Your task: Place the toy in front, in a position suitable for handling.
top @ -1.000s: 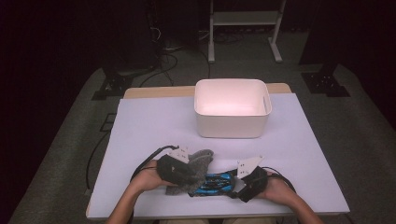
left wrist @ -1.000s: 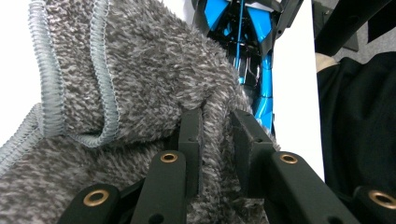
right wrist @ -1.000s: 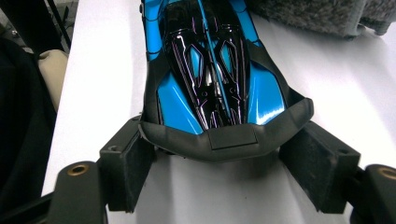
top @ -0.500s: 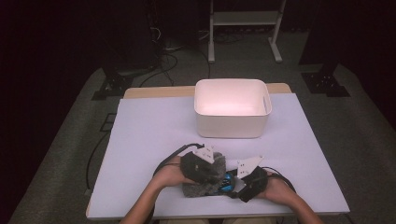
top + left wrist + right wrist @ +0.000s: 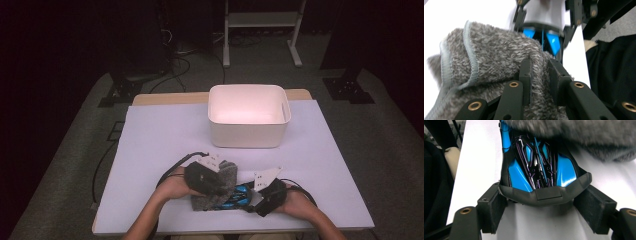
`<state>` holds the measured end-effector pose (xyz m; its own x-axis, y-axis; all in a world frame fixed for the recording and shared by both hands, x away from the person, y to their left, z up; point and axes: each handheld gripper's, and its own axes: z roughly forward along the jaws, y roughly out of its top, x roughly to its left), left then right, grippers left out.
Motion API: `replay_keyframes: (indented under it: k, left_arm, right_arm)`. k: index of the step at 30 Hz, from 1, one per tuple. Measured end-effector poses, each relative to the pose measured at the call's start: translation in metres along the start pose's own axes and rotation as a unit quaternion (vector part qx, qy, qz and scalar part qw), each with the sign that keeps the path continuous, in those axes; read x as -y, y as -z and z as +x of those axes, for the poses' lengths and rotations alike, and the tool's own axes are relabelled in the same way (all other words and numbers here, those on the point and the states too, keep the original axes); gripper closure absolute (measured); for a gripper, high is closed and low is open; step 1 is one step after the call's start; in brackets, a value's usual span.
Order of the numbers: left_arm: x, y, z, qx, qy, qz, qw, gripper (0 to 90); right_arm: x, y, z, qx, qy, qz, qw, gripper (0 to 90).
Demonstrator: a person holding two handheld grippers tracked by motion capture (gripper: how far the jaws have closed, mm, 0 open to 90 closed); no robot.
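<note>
A blue and black toy car [image 5: 536, 167] lies on the white table sheet near the front edge [image 5: 236, 196]. My right gripper [image 5: 544, 207] is shut on its dark rear end, one pad against each side. A grey fuzzy cloth [image 5: 499, 57] is pinched in a fold by my left gripper [image 5: 540, 75], which is shut on it. In the high view the cloth [image 5: 227, 182] is draped over the car's far end, with the left gripper [image 5: 212, 187] on top of it and the right gripper [image 5: 257, 200] to its right. The car's blue body [image 5: 552, 41] shows beyond the cloth.
A white rectangular bin [image 5: 248, 116] stands open and upright at the back middle of the table. The white sheet [image 5: 160, 140] covers the tabletop. Cables trail from both grippers. Dark floor and a stand's legs lie beyond the table.
My left gripper has carried the grey cloth to the right, over the car, then eased back a little. The right gripper and the car have stayed put.
</note>
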<state>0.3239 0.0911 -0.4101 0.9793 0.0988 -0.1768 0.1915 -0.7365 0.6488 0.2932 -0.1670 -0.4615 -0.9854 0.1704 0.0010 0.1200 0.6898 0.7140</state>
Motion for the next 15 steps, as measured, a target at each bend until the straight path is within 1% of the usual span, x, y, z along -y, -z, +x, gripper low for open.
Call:
replay_keyframes:
  k: [2, 3, 6, 9, 10, 11, 12, 14, 15]
  left_arm:
    - [0.011, 0.006, 0.000, -0.006, 0.009, 0.003, 0.9999, 74.1]
    - [0.011, 0.006, 0.000, -0.006, 0.009, 0.003, 0.9999, 74.0]
    - [0.020, 0.008, 0.000, -0.002, 0.019, -0.001, 0.9998, 74.0]
    - [0.020, 0.006, 0.001, 0.001, 0.020, -0.004, 0.9998, 74.0]
    - [0.020, 0.006, 0.001, 0.001, 0.020, -0.003, 0.9998, 74.0]
    - [0.020, 0.006, 0.001, 0.001, 0.020, -0.003, 0.9998, 74.0]
    - [0.019, 0.006, 0.002, 0.002, 0.020, -0.001, 0.9998, 74.0]
    - [0.019, 0.006, 0.002, 0.003, 0.020, 0.001, 0.9998, 74.0]
    - [0.019, 0.005, 0.002, 0.004, 0.020, 0.001, 0.9998, 74.0]
  right_arm:
    - [0.000, 0.000, 0.000, 0.000, 0.001, 0.002, 1.0000, 25.6]
    - [0.000, 0.000, 0.000, 0.000, 0.001, 0.002, 1.0000, 25.6]
    - [-0.003, 0.000, 0.001, 0.003, -0.003, 0.010, 0.9999, 25.0]
    - [-0.004, 0.000, 0.001, 0.005, -0.004, 0.014, 0.9999, 24.5]
    - [-0.004, 0.000, 0.002, 0.005, -0.008, 0.017, 0.9998, 22.5]
    - [-0.005, 0.000, 0.001, -0.001, -0.016, 0.019, 0.9997, 20.2]
    - [-0.006, 0.001, 0.000, -0.004, -0.022, 0.023, 0.9995, 19.8]
    - [-0.007, 0.002, 0.000, -0.003, -0.027, 0.027, 0.9993, 19.5]
    - [-0.007, 0.006, -0.001, -0.003, -0.033, 0.024, 0.9992, 19.1]
